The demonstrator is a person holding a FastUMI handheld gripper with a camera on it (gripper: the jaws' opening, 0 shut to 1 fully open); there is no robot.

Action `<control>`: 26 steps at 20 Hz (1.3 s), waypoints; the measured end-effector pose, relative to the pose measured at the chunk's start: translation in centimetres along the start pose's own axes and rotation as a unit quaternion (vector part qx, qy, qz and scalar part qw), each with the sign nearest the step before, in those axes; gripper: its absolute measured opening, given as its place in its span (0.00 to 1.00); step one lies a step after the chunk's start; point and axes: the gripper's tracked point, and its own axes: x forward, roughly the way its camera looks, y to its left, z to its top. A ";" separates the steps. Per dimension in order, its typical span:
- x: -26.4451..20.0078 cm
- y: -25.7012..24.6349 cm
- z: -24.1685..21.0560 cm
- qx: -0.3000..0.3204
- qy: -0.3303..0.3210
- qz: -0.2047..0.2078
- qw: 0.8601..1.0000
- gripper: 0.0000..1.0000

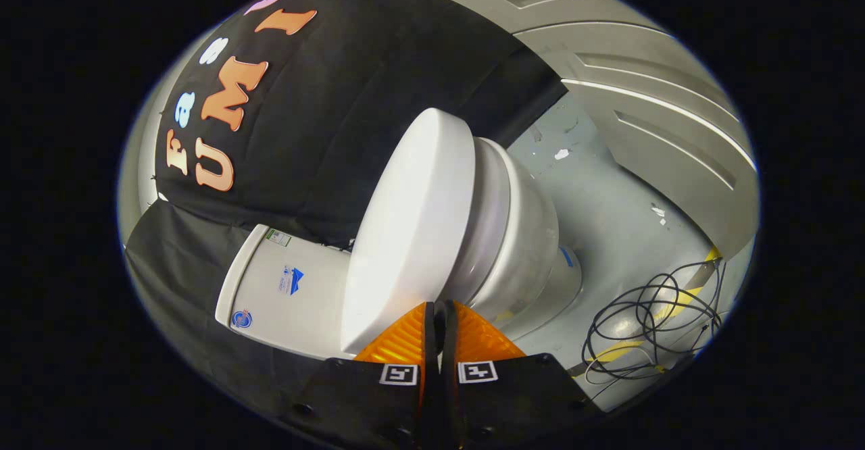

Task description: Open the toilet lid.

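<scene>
While closed, gripper (pixel 438 307) at toilet lid (pixel 412 227).

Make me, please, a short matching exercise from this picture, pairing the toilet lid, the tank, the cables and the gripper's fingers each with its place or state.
Things:
1. toilet lid
2. tank
3. cables
4. gripper fingers

Places or states:
A. coiled loose on the floor beyond the bowl
B. pressed together, tips at the lid's edge
C. down over the bowl
D. against the black cloth wall, behind the lid

Pairs: 1-C, 2-D, 3-A, 4-B

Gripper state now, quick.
Hand-held gripper: closed, fingers pressed together with nothing between them, their tips at the front edge of the toilet lid.
</scene>
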 end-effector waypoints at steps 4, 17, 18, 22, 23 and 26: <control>-0.1 1.3 1.1 -0.033 -0.024 -0.008 0.999 0.08; -1.6 5.3 2.3 -0.124 -0.047 -0.038 0.990 0.08; -1.7 5.3 2.4 -0.128 -0.047 -0.041 0.990 0.08; -2.0 6.8 2.8 -0.149 -0.050 -0.047 0.986 0.08; -2.2 7.4 3.0 -0.158 -0.053 -0.048 0.985 0.08; -2.5 9.0 3.3 -0.191 -0.060 -0.055 0.978 0.08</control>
